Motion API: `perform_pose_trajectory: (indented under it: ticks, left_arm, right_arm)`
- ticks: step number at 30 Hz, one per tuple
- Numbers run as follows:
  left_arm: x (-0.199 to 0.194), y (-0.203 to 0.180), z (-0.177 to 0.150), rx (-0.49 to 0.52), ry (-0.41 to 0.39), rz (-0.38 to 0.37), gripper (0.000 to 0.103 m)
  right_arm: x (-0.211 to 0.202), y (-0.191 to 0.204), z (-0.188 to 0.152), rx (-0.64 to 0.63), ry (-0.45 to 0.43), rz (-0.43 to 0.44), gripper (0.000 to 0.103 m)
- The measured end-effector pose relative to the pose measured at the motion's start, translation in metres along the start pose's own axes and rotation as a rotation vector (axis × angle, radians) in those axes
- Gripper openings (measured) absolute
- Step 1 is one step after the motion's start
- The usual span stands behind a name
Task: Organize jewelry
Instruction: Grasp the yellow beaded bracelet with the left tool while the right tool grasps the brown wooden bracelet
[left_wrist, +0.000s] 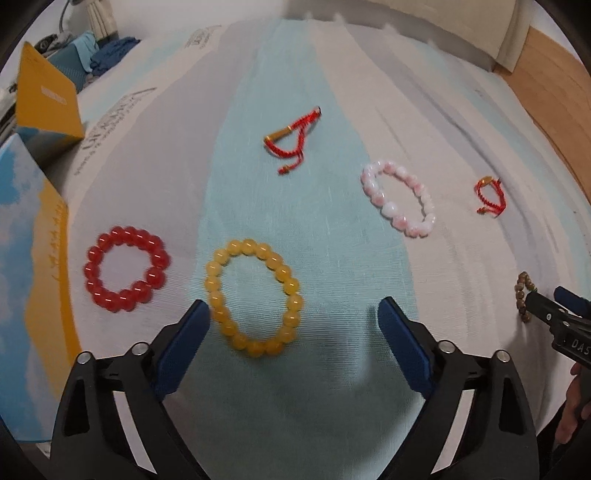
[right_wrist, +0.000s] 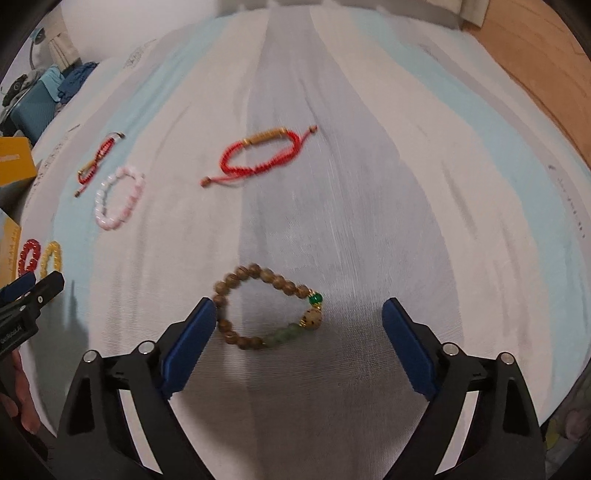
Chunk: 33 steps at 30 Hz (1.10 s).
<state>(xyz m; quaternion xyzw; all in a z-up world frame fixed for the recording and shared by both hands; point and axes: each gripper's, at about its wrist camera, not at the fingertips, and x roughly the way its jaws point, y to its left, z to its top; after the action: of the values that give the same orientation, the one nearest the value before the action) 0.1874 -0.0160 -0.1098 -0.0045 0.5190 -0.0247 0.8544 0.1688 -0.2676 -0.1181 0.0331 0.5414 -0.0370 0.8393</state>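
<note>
Several bracelets lie on a striped cloth (left_wrist: 258, 206). In the left wrist view my left gripper (left_wrist: 293, 304) is open just above a yellow bead bracelet (left_wrist: 214, 282), whose near half lies between the fingers, with no pad touching it. A red bead bracelet (left_wrist: 92, 258) lies to its left. Farther off are a red cord bracelet (left_wrist: 293, 134), a pink bead bracelet (left_wrist: 373, 188) and a second red cord bracelet (left_wrist: 500, 195). In the right wrist view my right gripper (right_wrist: 299, 304) is open over a brown bead bracelet (right_wrist: 221, 321) with green beads, untouched.
A yellow box (left_wrist: 48, 99) and a blue and yellow box (left_wrist: 26, 258) stand at the cloth's left side. Folded clothes (left_wrist: 107, 55) lie at the back left. Wooden floor (left_wrist: 554, 92) shows on the right. A hand (left_wrist: 576, 406) holds the right gripper (left_wrist: 550, 295).
</note>
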Motion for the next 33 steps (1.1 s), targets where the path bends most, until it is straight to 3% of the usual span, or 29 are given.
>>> perform_pose_trajectory:
  ticks: [3, 9, 13, 17, 22, 33]
  left_arm:
    - [0.009, -0.004, -0.002, 0.007, 0.004, 0.010, 0.083]
    - [0.013, -0.012, -0.005, 0.008, -0.013, 0.007, 0.068]
    - [0.011, -0.009, -0.007, -0.013, -0.015, -0.011, 0.045]
    - [0.009, -0.006, -0.006, -0.004, 0.008, -0.037, 0.010]
    - [0.004, -0.008, -0.003, 0.024, 0.022, -0.043, 0.008]
    - [-0.014, -0.010, -0.001, 0.052, 0.020, -0.048, 0.008]
  right_arm:
    - [0.005, -0.004, 0.000, 0.015, 0.003, 0.005, 0.082]
    - [0.010, -0.007, -0.003, 0.016, 0.005, 0.007, 0.064]
    - [0.009, -0.005, -0.005, 0.004, 0.001, 0.006, 0.049]
    - [0.008, -0.004, -0.005, -0.004, 0.001, -0.007, 0.025]
    - [0.004, -0.004, -0.005, -0.045, 0.007, -0.033, 0.010]
    - [-0.028, -0.008, 0.007, -0.026, -0.066, 0.017, 0.010]
